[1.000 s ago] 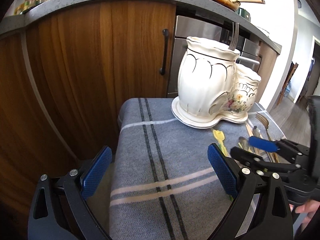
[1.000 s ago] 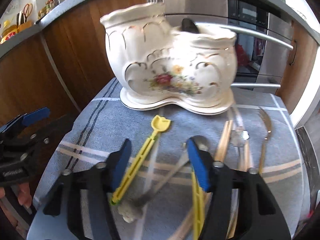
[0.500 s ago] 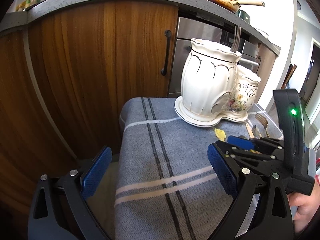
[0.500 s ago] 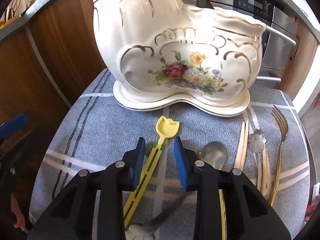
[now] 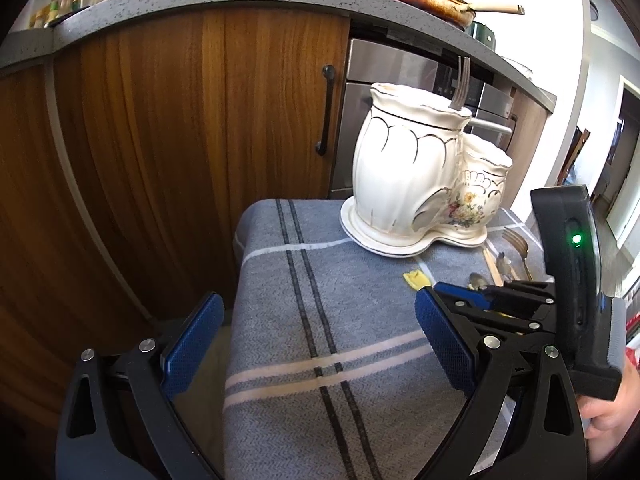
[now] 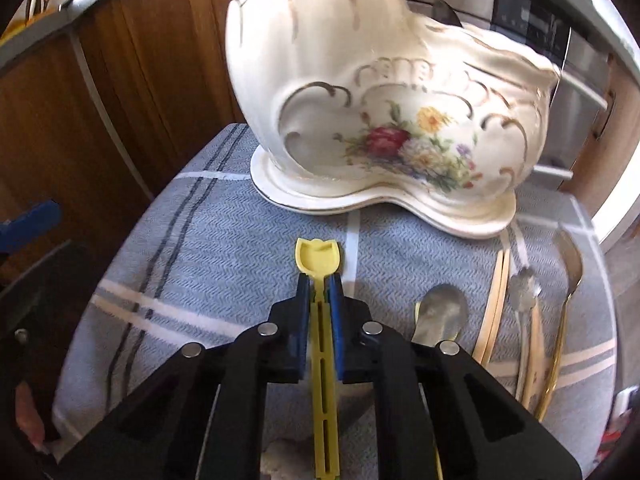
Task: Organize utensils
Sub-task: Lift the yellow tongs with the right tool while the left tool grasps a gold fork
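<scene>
Right hand-held gripper [image 6: 319, 282] is closing its blue pads on the yellow spoon [image 6: 320, 320], which lies on the gray cloth [image 6: 224, 248] before the flowery white holder [image 6: 384, 112]. Left hand-held gripper [image 5: 316, 344] stays wide apart, holding nothing.

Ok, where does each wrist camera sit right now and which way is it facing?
Left wrist: on the left gripper, open over the grey cloth, facing the cabinet and ceramic holder; the right gripper and a hand show.
Right wrist: on the right gripper, angled down, jaws closing on the yellow utensil ahead of the holder.
Shared: holder, cloth, yellow utensil, loose cutlery.
</scene>
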Available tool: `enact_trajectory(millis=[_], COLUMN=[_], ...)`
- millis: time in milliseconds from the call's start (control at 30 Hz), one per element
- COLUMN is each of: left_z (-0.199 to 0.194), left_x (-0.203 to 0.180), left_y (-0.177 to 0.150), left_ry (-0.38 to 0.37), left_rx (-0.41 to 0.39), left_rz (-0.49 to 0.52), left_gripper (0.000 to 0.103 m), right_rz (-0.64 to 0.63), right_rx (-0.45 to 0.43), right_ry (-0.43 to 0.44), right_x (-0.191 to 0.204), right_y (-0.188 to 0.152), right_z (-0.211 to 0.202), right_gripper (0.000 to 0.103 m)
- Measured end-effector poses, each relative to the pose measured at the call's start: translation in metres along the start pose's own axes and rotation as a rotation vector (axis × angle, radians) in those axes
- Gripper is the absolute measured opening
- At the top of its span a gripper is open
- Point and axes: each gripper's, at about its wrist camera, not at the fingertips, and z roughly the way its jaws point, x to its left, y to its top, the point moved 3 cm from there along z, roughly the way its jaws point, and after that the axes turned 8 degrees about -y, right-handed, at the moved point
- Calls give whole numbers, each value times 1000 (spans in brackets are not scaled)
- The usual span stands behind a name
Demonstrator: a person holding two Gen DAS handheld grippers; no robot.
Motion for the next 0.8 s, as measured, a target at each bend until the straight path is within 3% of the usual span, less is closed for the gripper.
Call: enact_trajectory(millis=[233, 533, 800], left_z=[-1, 16, 51], left_x=[-11, -56, -108], left_y=[1, -3, -13], left_ry=[-9, -71, -174], left_rx=[-2, 30, 116], left_rz=[12, 83, 177], left_gripper=[96, 95, 93], right_rz=[79, 226, 263], right_rx=[-65, -186, -204], right_ry=[112, 94, 69], right_x=[-29, -96, -133], right_y=[-4, -13, -25], right_z=[-37, -96, -105], right_gripper=[10, 10, 10])
